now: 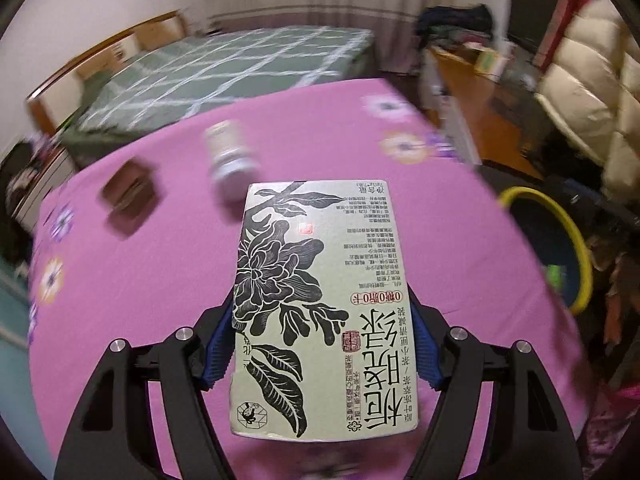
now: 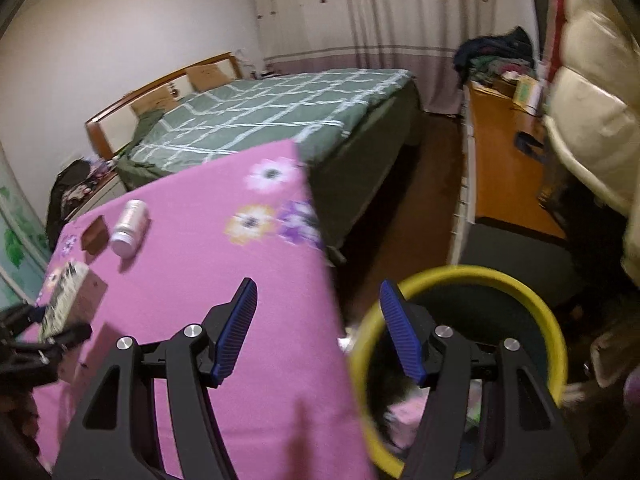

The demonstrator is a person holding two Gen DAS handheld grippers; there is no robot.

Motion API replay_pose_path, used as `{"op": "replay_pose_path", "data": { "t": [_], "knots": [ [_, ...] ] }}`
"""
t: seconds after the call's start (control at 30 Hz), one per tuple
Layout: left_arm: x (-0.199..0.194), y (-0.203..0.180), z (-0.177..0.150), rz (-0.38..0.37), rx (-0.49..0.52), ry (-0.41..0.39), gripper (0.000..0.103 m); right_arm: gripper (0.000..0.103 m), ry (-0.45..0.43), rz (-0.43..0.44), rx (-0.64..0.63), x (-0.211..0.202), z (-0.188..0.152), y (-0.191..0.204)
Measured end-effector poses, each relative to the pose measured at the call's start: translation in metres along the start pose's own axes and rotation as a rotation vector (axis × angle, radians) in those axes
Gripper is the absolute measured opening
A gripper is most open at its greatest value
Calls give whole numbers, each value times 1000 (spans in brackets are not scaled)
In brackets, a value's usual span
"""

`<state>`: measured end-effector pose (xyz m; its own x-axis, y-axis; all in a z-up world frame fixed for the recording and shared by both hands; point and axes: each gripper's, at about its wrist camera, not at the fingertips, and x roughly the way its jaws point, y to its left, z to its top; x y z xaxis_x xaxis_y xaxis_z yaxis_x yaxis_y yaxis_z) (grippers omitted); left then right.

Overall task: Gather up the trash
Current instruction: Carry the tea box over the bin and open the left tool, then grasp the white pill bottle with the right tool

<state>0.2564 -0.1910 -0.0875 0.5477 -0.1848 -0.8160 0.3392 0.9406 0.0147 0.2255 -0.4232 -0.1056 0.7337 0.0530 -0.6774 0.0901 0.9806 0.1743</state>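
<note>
A green checked bed (image 2: 272, 120) stands before pale curtains (image 2: 384, 12), wooden desk (image 2: 500, 168) beside it.

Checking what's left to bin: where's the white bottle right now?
The white bottle lies on its side on the pink cloth, far left in the right wrist view, beside the brown box.

My right gripper (image 2: 318, 330) hangs with its blue-padded jaws apart and nothing between them, straddling the edge of the pink flower-print cloth-covered counter (image 2: 224, 292). Right of that counter sits a dark round bin with a yellow rim (image 2: 472, 272). On the counter's far left lie a white plastic bottle (image 2: 129, 229) and a brown box (image 2: 95, 236).
</note>
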Motion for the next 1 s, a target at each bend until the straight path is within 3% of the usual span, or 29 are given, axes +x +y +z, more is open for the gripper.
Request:
{"op": "replay_pose_path", "data": {
  "t": [0.17, 0.4, 0.63, 0.8, 1.0],
  "knots": [
    [7, -75, 24, -118, 130, -4, 72, 61, 4, -51, 71, -23, -22, -50],
    [30, -181, 49, -229, 283, 8, 72, 61, -5, -174, 135, -59, -57, -107],
    [75, -258, 61, -275, 343, 57, 73, 61, -22, -248, 196, -86, -74, -144],
    [78, -259, 73, -277, 293, 10, 93, 61, -17, -259, 213, -91, -81, -153],
    [37, -191, 71, -272, 196, -89, 94, 61, -18, -221, 189, -84, -73, -141]
  ]
}}
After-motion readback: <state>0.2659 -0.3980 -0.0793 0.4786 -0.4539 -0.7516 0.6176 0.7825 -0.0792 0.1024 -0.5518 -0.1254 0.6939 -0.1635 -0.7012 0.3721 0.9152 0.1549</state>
